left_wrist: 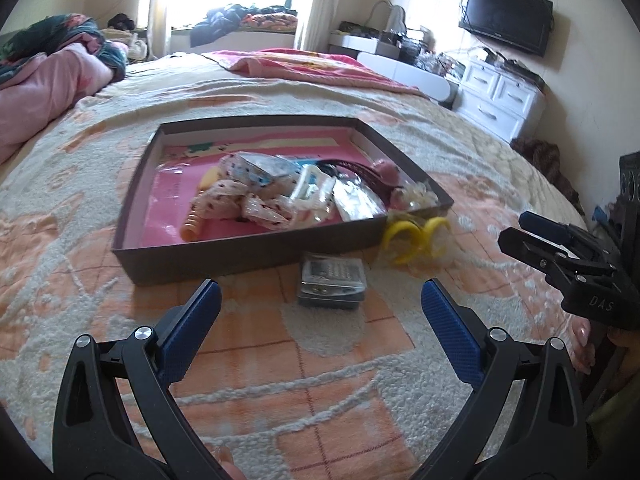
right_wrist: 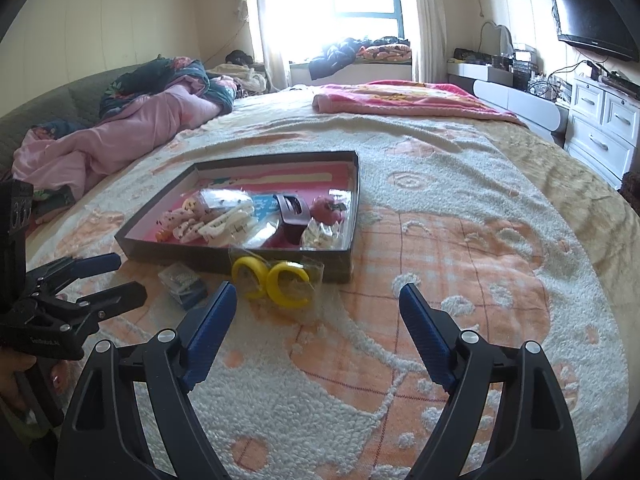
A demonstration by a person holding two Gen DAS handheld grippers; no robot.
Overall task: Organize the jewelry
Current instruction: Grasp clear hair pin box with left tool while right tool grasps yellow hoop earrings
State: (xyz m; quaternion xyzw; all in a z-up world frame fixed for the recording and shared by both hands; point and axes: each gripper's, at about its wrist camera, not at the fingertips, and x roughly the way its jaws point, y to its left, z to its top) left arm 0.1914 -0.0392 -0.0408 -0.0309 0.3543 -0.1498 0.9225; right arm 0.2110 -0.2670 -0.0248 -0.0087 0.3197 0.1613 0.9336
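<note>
**Two Pieces Left Outside the Box**

Over on the left: left gripper (left_wrist: 320,304) spread wide, nothing between the blue pads, hovering over the blanket (left_wrist: 360,360). Dead ahead at twelve o'clock, just beyond the tips: a small clear case (left_wrist: 332,282) lying against the near wall of the dark shallow box (left_wrist: 200,258).

Moving right: right gripper (right_wrist: 316,304) also gaping, empty. At eleven o'clock from its tips, a bagged pair of yellow hoop earrings (right_wrist: 272,280), touching the box's front wall.

Best bet for the pick, by the look of it: come in low, straddle one hoop through the slippery bag, close gently, lift clear of the wall before carrying over.

Inside the box: pink lining, spotted fabric hair ties (right_wrist: 188,216), white clips in plastic (right_wrist: 228,222), a brown claw clip (right_wrist: 290,210) standing upright, a pink round piece (right_wrist: 326,210) at the far right, more bagged bits in the near right corner.
</note>
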